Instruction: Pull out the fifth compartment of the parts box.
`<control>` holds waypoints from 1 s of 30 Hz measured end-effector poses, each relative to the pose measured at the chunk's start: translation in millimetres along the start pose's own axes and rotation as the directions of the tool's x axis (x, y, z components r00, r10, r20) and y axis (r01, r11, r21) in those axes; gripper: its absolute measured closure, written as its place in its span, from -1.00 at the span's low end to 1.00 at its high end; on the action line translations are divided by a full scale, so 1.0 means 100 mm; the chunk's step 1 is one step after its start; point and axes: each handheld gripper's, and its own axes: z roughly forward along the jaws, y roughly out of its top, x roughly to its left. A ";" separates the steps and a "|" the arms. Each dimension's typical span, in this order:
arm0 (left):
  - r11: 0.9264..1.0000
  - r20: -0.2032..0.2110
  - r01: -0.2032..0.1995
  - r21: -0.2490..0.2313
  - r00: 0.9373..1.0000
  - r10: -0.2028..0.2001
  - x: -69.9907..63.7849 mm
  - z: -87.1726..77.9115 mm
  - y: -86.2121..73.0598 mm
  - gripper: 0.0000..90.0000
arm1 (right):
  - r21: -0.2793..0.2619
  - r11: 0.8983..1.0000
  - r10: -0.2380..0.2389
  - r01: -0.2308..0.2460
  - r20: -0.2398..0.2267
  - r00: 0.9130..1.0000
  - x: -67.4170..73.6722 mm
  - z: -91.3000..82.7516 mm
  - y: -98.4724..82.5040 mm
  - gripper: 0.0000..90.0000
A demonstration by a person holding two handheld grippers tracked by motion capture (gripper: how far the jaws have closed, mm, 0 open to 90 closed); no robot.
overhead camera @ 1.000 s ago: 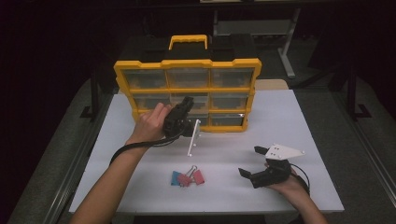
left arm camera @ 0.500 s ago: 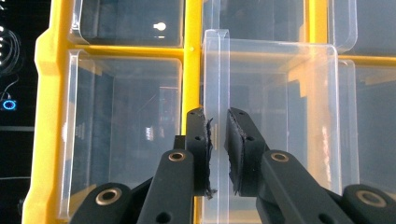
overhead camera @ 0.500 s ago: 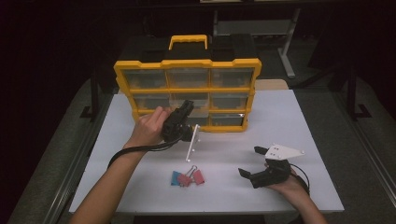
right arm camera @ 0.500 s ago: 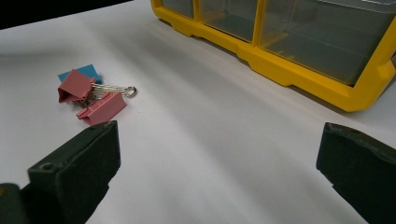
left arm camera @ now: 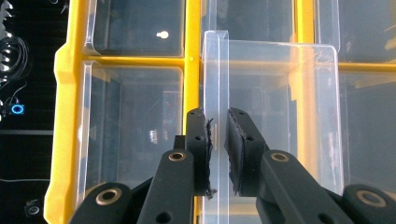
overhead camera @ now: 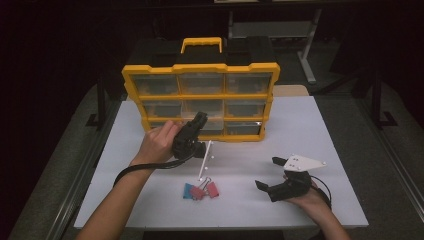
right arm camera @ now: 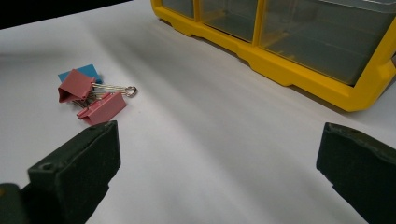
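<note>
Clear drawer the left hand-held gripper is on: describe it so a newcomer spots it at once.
Find the yellow plastic organiser case standing upright at the back of the white table. In its bottom row, the middle clear plastic drawer is the one: unlike its neighbours it sticks out, its front tab pinched by the left hand-held gripper.

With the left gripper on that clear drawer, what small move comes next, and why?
Probably a further pull straight out. The left gripper is shut on the clear drawer, which sticks out from the yellow organizer. The binder clips wait on the table by the open right gripper.
</note>
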 end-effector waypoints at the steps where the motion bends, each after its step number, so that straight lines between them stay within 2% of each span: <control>1: 1.000 0.000 0.000 0.000 1.000 0.000 0.00 0.00 0.00 0.77 | 0.000 1.000 0.000 0.000 0.000 1.000 0.00 0.00 0.00 -1.00; 16: 1.000 -0.012 -0.012 -0.008 1.000 0.012 -0.03 -0.13 0.05 0.77 | 0.002 1.000 0.001 -0.001 0.001 1.000 0.00 0.00 0.00 -1.00; 20: 1.000 -0.017 0.000 -0.008 1.000 0.000 -0.04 -0.15 0.05 0.77 | 0.000 1.000 0.000 0.000 0.005 1.000 -0.01 0.01 0.00 -1.00; 30: 1.000 -0.018 -0.001 -0.010 1.000 0.000 -0.06 -0.20 0.05 0.77 | -0.003 1.000 0.000 0.000 0.006 1.000 -0.01 0.00 0.00 -1.00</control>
